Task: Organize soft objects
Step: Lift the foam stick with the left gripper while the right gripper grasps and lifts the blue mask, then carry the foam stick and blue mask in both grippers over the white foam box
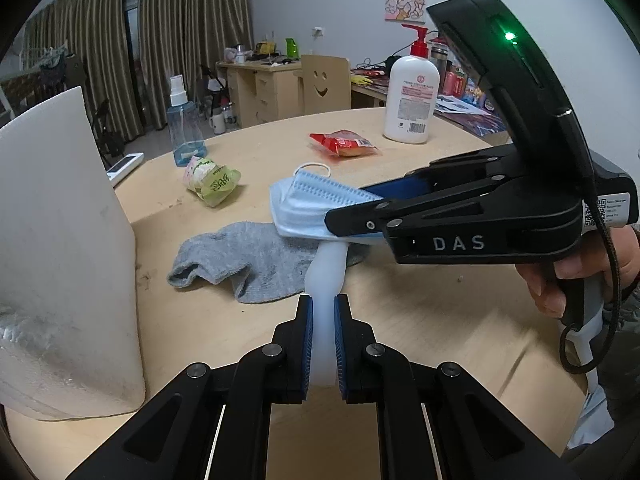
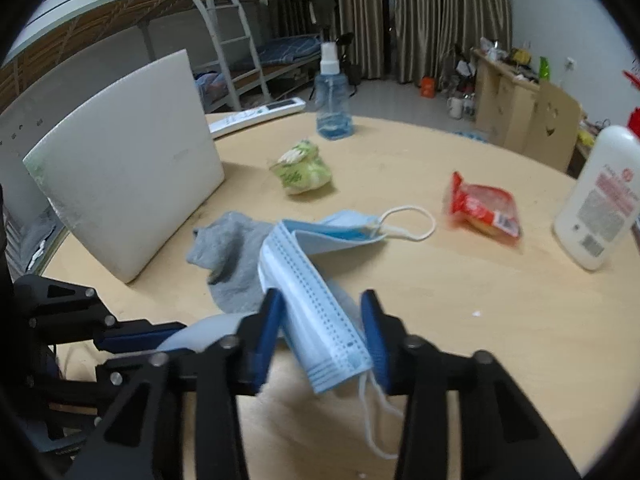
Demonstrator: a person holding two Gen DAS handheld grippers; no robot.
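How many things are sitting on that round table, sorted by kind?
Bottles: 2, a blue spray bottle and a white pump bottle
Snack packets: 2, a green packet and a red packet
Soft things: 2, a blue face mask and a grey sock
White board: 1
Remote control: 1
Total: 8

I was working in what looked like a lived-in dormitory bedroom. A metal bunk bed [image 2: 256,60] with a ladder filled the upper left of the right wrist view, and striped curtains [image 2: 440,12] hung along the top. A cluttered wooden desk [image 1: 260,80] stood at upper centre of the left wrist view, with a cartoon poster [image 1: 406,0] on the wall beside it.
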